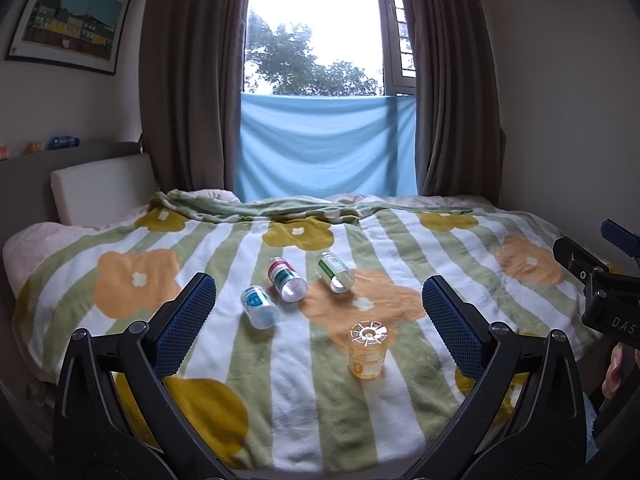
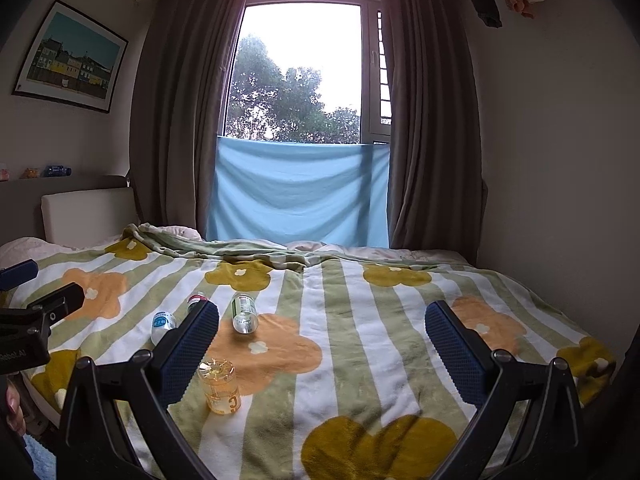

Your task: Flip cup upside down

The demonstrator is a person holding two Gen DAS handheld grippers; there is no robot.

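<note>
Clear amber plastic cup [image 1: 367, 350] stood inverted on fleecy striped bed blanket [image 1: 248, 360], ahead of both tongs. Left tongs [image 1: 320, 320] and right tongs [image 2: 322, 344] were spread apart, holding nothing.

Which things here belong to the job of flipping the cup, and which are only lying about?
For the job:
- yellow cup, standing base up on the blanket
- left gripper, open
- right gripper, open

Only lying about:
- blue bottle, on its side
- red bottle, on its side
- green bottle, on its side
- picture on the wall
</note>
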